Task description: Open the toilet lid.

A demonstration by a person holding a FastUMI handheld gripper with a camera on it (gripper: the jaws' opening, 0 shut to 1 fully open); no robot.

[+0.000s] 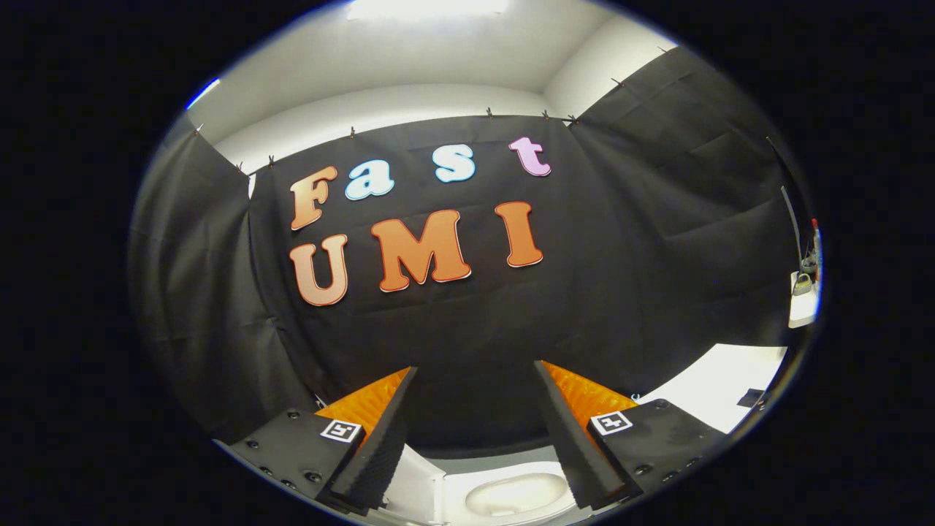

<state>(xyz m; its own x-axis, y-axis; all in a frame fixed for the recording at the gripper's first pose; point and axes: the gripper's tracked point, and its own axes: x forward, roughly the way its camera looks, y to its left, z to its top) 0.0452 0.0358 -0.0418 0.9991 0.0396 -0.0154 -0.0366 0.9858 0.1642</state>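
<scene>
Black booth wall (pixel 467 329) ahead, fingers (pixel 380 438) spread wide, toilet (pixel 515 493) below.

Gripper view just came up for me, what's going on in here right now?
A person is holding the gripper up and pointing it at the black cloth wall of the booth. Its fingers are spread open with nothing between them. The white toilet sits low down between and below the fingers, and what looks like its oval bowl opening shows there, so the lid may already be up, though the lid itself can't be made out. A white surface lies off beyond the right finger.
</scene>
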